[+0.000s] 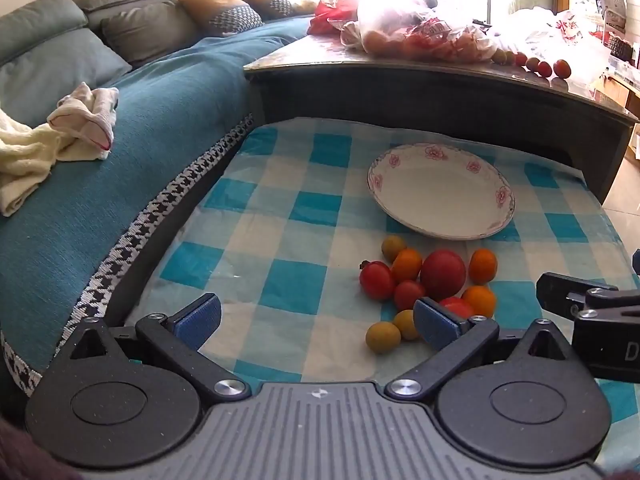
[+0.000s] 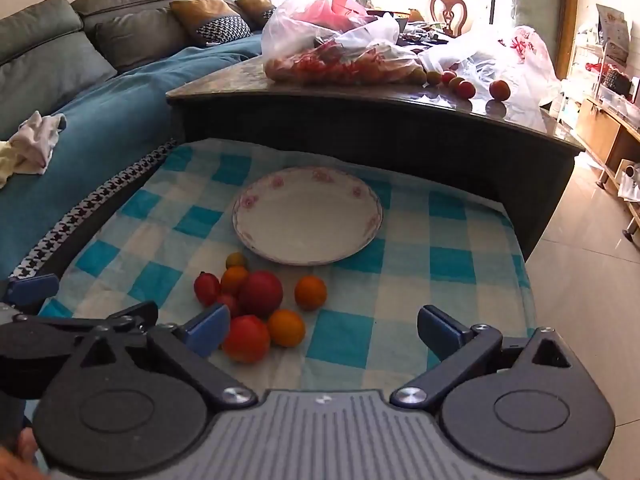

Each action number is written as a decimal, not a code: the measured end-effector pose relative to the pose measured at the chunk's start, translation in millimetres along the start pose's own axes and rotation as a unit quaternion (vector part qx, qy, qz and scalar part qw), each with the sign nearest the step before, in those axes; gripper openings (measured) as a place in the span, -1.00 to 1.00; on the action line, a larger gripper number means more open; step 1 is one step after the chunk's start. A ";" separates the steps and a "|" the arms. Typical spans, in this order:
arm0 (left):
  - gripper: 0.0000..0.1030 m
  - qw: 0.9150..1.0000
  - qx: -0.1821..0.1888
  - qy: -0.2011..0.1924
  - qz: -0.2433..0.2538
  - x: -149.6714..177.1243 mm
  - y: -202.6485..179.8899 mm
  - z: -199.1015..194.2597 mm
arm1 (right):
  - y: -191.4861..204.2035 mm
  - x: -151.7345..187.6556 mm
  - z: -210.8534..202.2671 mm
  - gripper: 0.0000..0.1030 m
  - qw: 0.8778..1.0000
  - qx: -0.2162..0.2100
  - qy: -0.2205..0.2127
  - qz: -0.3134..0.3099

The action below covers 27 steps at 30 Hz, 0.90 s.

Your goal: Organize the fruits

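Observation:
A heap of small fruit (image 1: 436, 280) lies on the blue checked cloth: red tomatoes, orange kumquats and yellow-green ones. In the right wrist view the heap (image 2: 256, 304) is left of centre. An empty white plate with pink flowers (image 1: 440, 190) sits just behind it, also seen in the right wrist view (image 2: 308, 216). My left gripper (image 1: 316, 320) is open and empty, its right finger just in front of the heap. My right gripper (image 2: 324, 328) is open and empty, its left finger beside a large tomato (image 2: 246, 338).
A dark coffee table (image 1: 440, 92) rises behind the cloth with plastic bags of fruit (image 2: 340, 60) and loose tomatoes on it. A teal sofa (image 1: 100, 160) with cloths on it runs along the left. Tiled floor (image 2: 592, 280) lies to the right.

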<state>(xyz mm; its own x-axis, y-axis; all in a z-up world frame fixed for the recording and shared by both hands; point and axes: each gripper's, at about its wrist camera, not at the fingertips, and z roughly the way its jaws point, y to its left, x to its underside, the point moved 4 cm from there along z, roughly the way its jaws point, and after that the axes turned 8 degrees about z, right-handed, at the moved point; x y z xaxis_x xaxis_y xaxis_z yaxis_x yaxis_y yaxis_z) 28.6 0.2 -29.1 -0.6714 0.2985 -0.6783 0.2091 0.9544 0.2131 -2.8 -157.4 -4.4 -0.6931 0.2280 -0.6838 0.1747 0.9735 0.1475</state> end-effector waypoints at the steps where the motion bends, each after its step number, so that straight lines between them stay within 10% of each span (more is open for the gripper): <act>1: 1.00 1.000 -0.001 0.001 0.001 0.6 -0.1 0.4 | -0.1 0.7 1.0 0.97 1.000 0.000 0.003 0.001; 27: 1.00 1.000 -0.006 -0.010 0.022 4.1 -3.5 0.8 | 2.2 7.4 8.1 0.57 1.000 -0.015 0.025 0.001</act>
<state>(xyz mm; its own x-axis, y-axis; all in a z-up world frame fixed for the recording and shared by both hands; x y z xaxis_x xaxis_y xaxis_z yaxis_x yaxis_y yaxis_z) 25.7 -1.9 -33.1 -0.6481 0.3400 -0.6814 0.2294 0.9404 0.2510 -1.9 -153.8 -15.0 -0.7263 0.2301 -0.6477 0.1558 0.9729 0.1710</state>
